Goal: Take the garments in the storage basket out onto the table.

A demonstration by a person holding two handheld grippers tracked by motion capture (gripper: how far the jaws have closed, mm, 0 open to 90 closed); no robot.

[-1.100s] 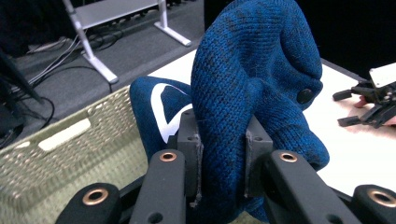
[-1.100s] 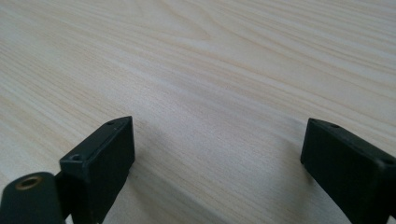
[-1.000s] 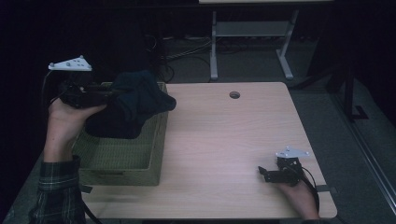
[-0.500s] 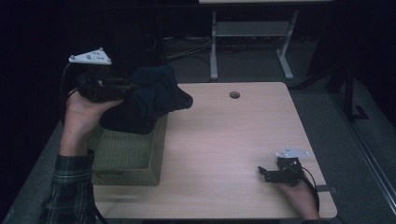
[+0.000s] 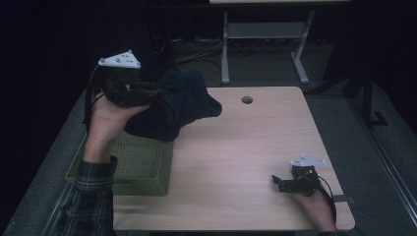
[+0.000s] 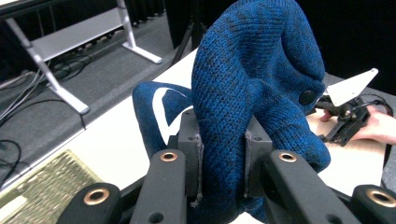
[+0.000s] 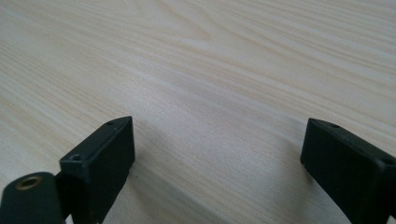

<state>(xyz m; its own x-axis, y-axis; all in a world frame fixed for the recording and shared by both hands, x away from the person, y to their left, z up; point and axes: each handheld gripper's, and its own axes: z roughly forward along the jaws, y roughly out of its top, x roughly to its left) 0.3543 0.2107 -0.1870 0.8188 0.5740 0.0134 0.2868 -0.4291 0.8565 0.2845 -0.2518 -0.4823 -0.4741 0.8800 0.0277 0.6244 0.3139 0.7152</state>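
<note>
Sweater (image 6: 252, 93) clamped in left tool (image 6: 219, 154), lifted clear of basket (image 5: 142, 162), hanging over table (image 5: 255, 147) edge. Right tool (image 7: 215, 163) wide open, empty, resting on table. Left to do: laying sweater down.

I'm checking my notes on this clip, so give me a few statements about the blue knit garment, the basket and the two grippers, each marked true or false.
1. The left gripper is shut on the blue knit garment. True.
2. The garment lies flat on the table. False: it hangs bunched from the left gripper, above the basket and the table's left edge.
3. The right gripper holds a corner of the garment. False: its jaws stand open over bare wood.
4. The basket sits at the table's left side. True.
5. The right gripper rests near the table's front right corner. True.
</note>
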